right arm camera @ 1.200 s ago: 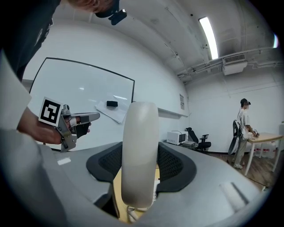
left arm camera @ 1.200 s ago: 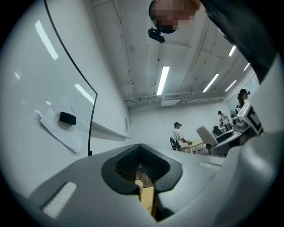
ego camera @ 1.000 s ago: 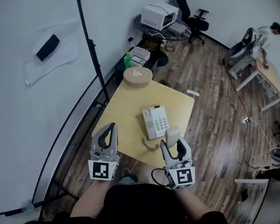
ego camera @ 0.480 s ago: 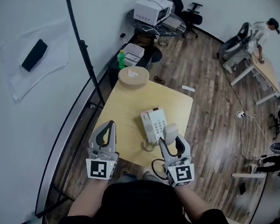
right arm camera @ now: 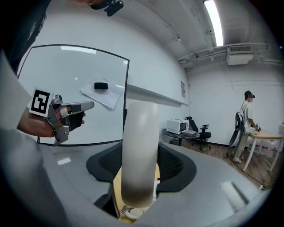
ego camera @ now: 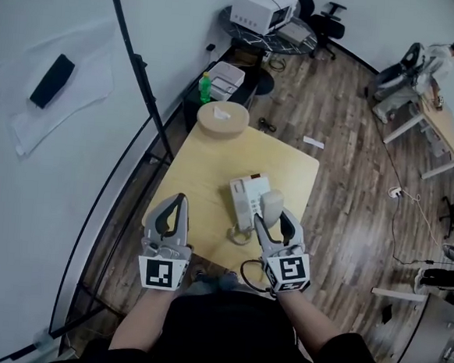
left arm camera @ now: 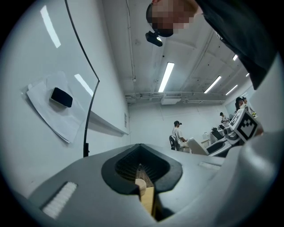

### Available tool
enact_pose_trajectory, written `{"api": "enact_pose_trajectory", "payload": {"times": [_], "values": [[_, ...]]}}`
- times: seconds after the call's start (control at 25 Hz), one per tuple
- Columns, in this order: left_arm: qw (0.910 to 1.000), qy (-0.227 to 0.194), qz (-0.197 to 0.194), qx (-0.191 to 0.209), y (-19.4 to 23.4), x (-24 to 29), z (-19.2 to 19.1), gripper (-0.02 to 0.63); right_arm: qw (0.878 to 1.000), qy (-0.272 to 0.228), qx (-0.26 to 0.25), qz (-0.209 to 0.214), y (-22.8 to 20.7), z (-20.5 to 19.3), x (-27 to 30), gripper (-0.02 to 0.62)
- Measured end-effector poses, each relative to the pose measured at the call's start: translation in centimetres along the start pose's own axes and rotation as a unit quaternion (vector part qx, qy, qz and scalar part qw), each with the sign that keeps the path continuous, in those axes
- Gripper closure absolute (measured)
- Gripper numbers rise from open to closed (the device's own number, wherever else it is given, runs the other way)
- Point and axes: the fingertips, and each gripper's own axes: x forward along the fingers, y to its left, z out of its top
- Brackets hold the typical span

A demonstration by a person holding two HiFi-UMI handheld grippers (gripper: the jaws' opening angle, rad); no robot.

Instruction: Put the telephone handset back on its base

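Observation:
The white telephone base [ego camera: 245, 199] with its keypad lies on the wooden table [ego camera: 204, 175]. My right gripper [ego camera: 272, 219] is shut on the white handset [ego camera: 271, 204], held just right of the base and above the table; the same handset [right arm camera: 140, 150] stands upright between the jaws in the right gripper view. A coiled cord [ego camera: 242, 234] runs from the base toward the near table edge. My left gripper [ego camera: 172, 218] hovers over the table's near left corner, shut and holding nothing; in the left gripper view its jaws meet with only a sliver of table showing between them.
A round wooden box [ego camera: 222, 119] sits at the table's far edge. A green bottle [ego camera: 205, 87] and a printer [ego camera: 260, 9] stand beyond it. A glass whiteboard stand [ego camera: 137, 76] runs along the left. A person [ego camera: 432, 64] works at a far desk on the right.
The right gripper has carried the handset a little up and left, closer to the base. The head view has shifted slightly. The left gripper has stayed put.

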Motion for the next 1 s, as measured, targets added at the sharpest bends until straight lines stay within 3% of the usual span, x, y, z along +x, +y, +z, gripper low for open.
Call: {"api": "enact_pose_trajectory", "payload": {"times": [0.48, 1.0], "values": [[0.9998, 0.019, 0.009, -0.004, -0.7, 1.0, -2.1, 0.606, 0.998, 0.055, 0.019, 0.008, -1.4, -4.5, 5.5, 0.362], [0.9999, 0.011, 0.008, -0.005, -0.9, 2.2, -3.6, 0.606, 0.992, 0.121, 0.016, 0.017, -1.7, -10.6, 11.0, 0.362]]}}
